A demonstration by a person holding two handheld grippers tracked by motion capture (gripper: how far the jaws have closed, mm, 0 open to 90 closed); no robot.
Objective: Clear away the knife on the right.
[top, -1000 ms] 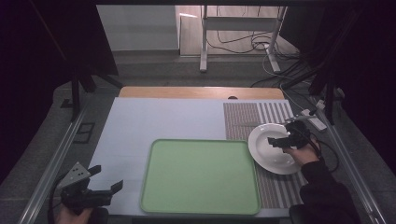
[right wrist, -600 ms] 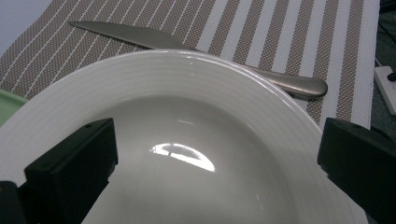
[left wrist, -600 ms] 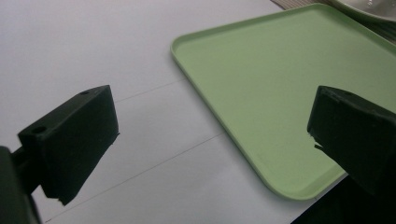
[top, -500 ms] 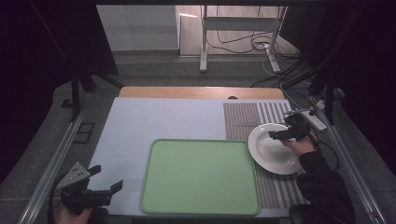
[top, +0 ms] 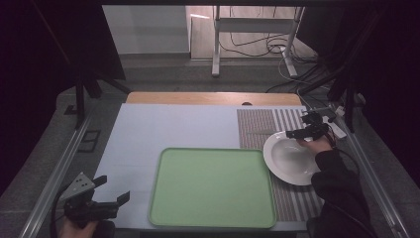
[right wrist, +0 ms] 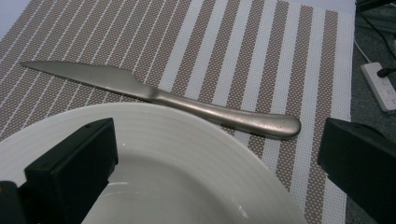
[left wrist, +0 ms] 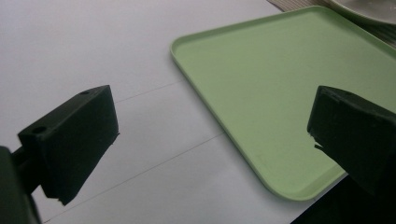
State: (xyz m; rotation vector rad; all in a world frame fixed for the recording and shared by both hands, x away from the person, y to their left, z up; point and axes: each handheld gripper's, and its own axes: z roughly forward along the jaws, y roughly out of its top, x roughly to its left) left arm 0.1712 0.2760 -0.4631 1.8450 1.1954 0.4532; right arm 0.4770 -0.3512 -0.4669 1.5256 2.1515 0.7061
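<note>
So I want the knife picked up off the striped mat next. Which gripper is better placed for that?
The right gripper. It hovers open over the white plate's far rim, and the knife lies just beyond on the striped placemat. The left gripper sits at the table's near left corner, beyond the green tray.

The tray (top: 213, 188) is plain pale green. The worktop (top: 163, 129) is covered in plain white, with a light wooden strip showing along its far edge. The placemat (right wrist: 261, 51) has brown woven stripes set between thin and broad white ones. The plate (right wrist: 154, 172) is white with faint ridged rings near its rim. The knife (right wrist: 159, 95) is dull silver metal. Both the left tool (left wrist: 210, 144) and the right tool (right wrist: 215, 163) have black jaws. The power strip (right wrist: 379, 84) is white
</note>
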